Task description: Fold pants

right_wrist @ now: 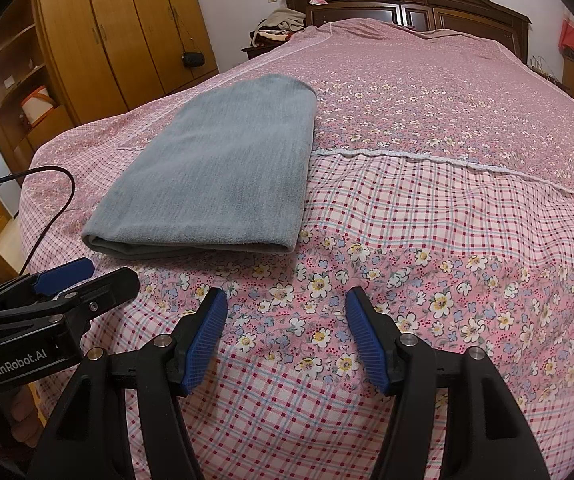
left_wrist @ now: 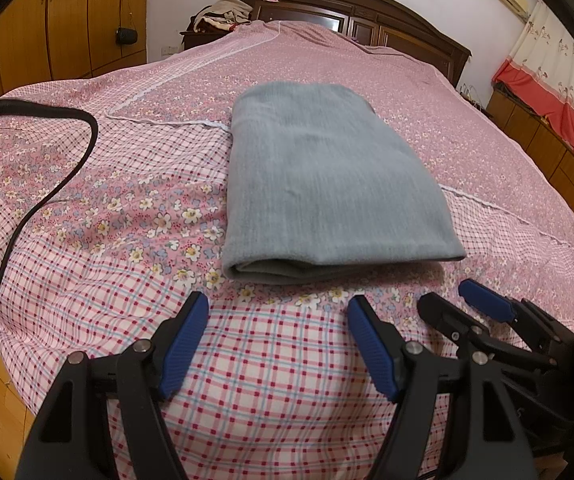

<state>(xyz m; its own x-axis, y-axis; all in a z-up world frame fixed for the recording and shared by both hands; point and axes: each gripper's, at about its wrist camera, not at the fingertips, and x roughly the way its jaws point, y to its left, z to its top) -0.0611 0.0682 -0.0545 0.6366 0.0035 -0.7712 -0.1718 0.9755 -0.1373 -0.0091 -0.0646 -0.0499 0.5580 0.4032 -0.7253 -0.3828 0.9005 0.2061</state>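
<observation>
Grey-blue pants (left_wrist: pixel 319 184) lie folded into a flat rectangle on the pink floral bedspread (left_wrist: pixel 127 208); in the right wrist view the pants (right_wrist: pixel 223 172) sit up and to the left. My left gripper (left_wrist: pixel 279 312) hovers just short of the fold's near edge, open, nothing between its blue pads. My right gripper (right_wrist: pixel 285 308) stands open over bare bedspread (right_wrist: pixel 427 216), to the right of the pants. Each gripper shows in the other's view: the right gripper (left_wrist: pixel 451 296) at the lower right, the left gripper (right_wrist: pixel 103 272) at the lower left.
A black cable (left_wrist: pixel 43 200) trails over the bed's left corner. A dark wooden headboard (left_wrist: pixel 367 12) stands at the far end, with a pile of clothes (left_wrist: pixel 223 16) beside it. Wooden wardrobes (right_wrist: pixel 119 36) line the left wall; red-and-white curtains (left_wrist: pixel 559 92) hang at right.
</observation>
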